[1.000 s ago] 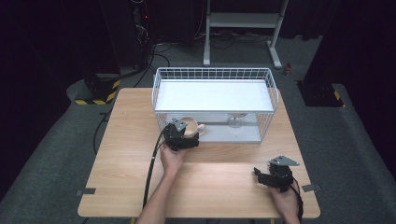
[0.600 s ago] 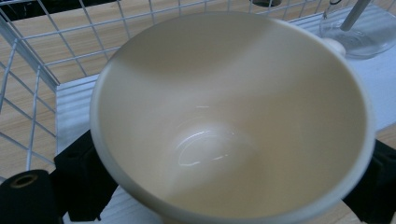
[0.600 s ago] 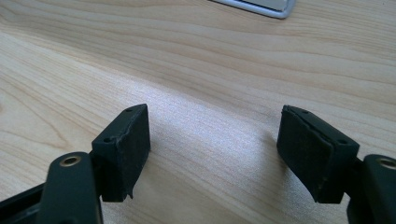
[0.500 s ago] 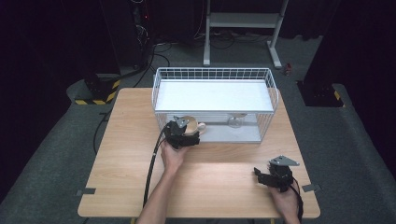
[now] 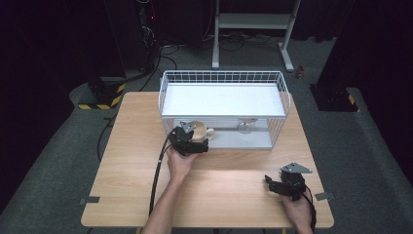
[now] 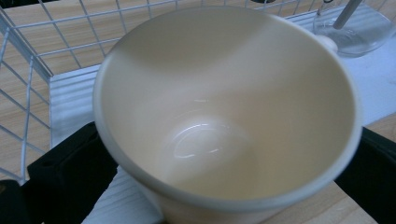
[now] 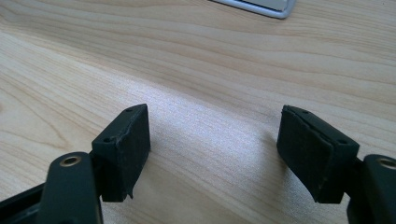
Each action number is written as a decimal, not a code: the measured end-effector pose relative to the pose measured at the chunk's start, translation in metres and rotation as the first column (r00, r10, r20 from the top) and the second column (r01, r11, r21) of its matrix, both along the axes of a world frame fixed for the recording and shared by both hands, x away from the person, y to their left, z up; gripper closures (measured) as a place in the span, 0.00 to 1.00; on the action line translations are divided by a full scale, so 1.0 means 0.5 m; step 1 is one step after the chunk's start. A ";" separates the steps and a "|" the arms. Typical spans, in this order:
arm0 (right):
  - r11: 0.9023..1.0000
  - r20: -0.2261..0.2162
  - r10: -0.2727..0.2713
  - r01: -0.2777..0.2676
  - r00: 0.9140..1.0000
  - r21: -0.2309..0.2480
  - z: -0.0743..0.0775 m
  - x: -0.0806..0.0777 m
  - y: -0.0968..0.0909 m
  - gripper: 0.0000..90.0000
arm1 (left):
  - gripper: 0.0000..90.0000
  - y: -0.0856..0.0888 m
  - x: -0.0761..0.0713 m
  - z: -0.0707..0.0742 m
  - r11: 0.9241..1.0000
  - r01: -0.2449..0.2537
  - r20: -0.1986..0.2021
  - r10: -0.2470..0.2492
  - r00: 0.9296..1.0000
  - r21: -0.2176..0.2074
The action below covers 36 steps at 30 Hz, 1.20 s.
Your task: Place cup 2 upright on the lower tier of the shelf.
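A cream mug [image 5: 198,130] stands at the front left of the white wire rack's [image 5: 224,78] lower shelf. In the left gripper view the mug [image 6: 224,116] looms large, mouth toward the camera. My left gripper [image 5: 196,137] reaches in from the table side, one black jaw on each side of the mug. Its jaws have just been opening, and the mug still stands between them with the pads no longer pressing. My right gripper [image 5: 272,183] rests low over the wooden table [image 5: 136,146] at the front right. It [image 7: 215,140] is open, with bare wood between the jaws.
An upturned clear wine glass [image 5: 245,127] stands on the same lower shelf right of the mug, and its bowl [image 6: 355,28] lies just behind the mug. The rack's white upper shelf [image 5: 221,100] hangs over both. A black cable [image 5: 158,170] trails from the left gripper.
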State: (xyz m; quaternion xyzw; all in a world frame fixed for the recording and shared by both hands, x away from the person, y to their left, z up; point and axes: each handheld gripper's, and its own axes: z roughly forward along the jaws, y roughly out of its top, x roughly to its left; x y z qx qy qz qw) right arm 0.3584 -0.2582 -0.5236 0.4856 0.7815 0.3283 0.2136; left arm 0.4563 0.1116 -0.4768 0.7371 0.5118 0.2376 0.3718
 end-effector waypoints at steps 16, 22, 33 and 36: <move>1.000 0.002 0.001 -0.001 1.000 -0.001 0.000 0.000 0.000 0.28 | 0.01 0.017 -0.023 -0.005 1.000 0.003 -0.022 -0.003 1.000 -0.017; 1.000 0.003 0.002 -0.002 1.000 -0.001 0.000 0.000 0.000 0.28 | 0.04 0.020 -0.035 -0.011 1.000 -0.003 -0.024 0.002 1.000 -0.011; 1.000 0.003 0.002 -0.002 1.000 -0.001 0.000 0.000 0.000 0.28 | 0.19 0.017 -0.044 -0.023 1.000 -0.012 -0.031 0.012 0.999 0.016; 1.000 0.002 0.001 -0.001 1.000 -0.001 0.000 0.000 0.000 0.28 | 0.19 0.010 -0.042 -0.026 1.000 -0.014 -0.030 0.015 0.999 0.026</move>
